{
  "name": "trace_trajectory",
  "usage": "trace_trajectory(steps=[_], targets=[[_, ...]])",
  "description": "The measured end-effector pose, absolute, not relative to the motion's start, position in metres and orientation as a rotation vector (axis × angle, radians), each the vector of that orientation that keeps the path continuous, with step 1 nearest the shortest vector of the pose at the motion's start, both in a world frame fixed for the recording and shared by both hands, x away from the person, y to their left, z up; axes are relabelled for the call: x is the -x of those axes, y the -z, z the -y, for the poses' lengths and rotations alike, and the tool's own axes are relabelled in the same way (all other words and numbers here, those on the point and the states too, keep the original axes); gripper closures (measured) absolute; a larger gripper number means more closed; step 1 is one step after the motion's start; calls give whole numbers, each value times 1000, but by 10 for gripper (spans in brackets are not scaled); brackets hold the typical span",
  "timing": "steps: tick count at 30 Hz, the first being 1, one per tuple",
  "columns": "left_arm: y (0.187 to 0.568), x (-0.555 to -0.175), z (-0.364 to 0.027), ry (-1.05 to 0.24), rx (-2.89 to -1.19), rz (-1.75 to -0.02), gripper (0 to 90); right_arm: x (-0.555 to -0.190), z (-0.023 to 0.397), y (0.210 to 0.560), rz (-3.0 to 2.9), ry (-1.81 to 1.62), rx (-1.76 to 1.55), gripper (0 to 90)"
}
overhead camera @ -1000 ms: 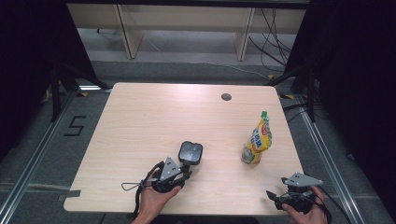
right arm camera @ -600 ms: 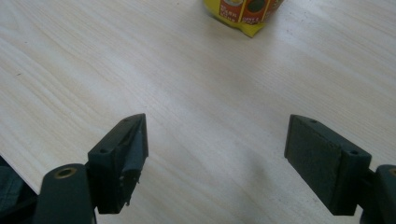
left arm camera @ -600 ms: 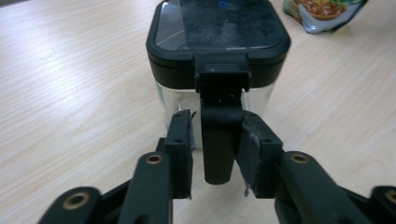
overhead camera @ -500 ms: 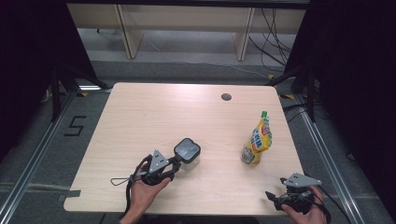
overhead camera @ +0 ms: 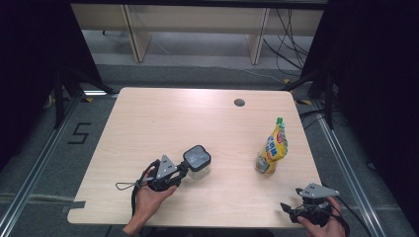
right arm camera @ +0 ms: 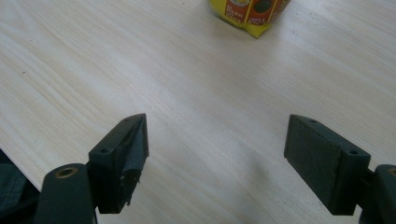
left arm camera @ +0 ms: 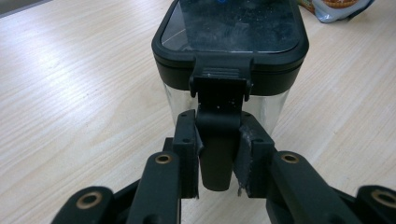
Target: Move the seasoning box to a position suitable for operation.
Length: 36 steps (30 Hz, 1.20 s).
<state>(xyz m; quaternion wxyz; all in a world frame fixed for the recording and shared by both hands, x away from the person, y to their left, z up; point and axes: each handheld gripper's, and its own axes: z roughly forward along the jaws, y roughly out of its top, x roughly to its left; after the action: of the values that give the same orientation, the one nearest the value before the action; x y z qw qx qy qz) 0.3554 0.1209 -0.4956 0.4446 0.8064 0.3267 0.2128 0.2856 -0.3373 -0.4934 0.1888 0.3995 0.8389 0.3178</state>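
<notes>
The container [left arm camera: 229,60], a clear box with a black lid, is what we have in hand: our left claw [left arm camera: 215,156] is clamped on the black latch tab [left arm camera: 215,140] that hangs down from the lid's near edge, one pad pressed against each side of it, the jaws having just been closing on it. In the high view the left claw [overhead camera: 182,169] points toward the container [overhead camera: 197,161], which stands on the pale wooden desk [overhead camera: 163,118] straight ahead of the claw and touching it. In the left gripper view, the lid faces up at us, its dark window dusty, and the clear wall below it shows just beyond the pads. Farther out, past the container and off to its right, a yellow pouch [overhead camera: 272,147] with a green cap stands upright, well apart from the box. Our right claw [right arm camera: 217,158] hovers at the desk's near right corner with its jaws wide apart and nothing between them; the pouch [right arm camera: 250,14] lies ahead of it, well clear of the pads.
</notes>
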Motion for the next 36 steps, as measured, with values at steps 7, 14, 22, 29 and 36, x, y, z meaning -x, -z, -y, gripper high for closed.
trace_trajectory(steps=[7, 14, 22, 29, 36], targets=[[497, -361, -128, -497, -2006, -763, 717, -286, 337, 493, -2362, -893, -1115, 229], [497, -362, -130, -461, -2000, -744, 719, -284, 336, 493, -2362, -891, -1145, 230], [497, -355, -128, -409, -1982, -714, 722, -285, 336, 493, -2347, -896, -1155, 231], [496, -348, -126, -358, -1977, -676, 721, -286, 338, 493, -2352, -891, -1125, 232], [495, -339, -129, -312, -1994, -600, 722, -285, 338, 493, -2349, -896, -1155, 232]])
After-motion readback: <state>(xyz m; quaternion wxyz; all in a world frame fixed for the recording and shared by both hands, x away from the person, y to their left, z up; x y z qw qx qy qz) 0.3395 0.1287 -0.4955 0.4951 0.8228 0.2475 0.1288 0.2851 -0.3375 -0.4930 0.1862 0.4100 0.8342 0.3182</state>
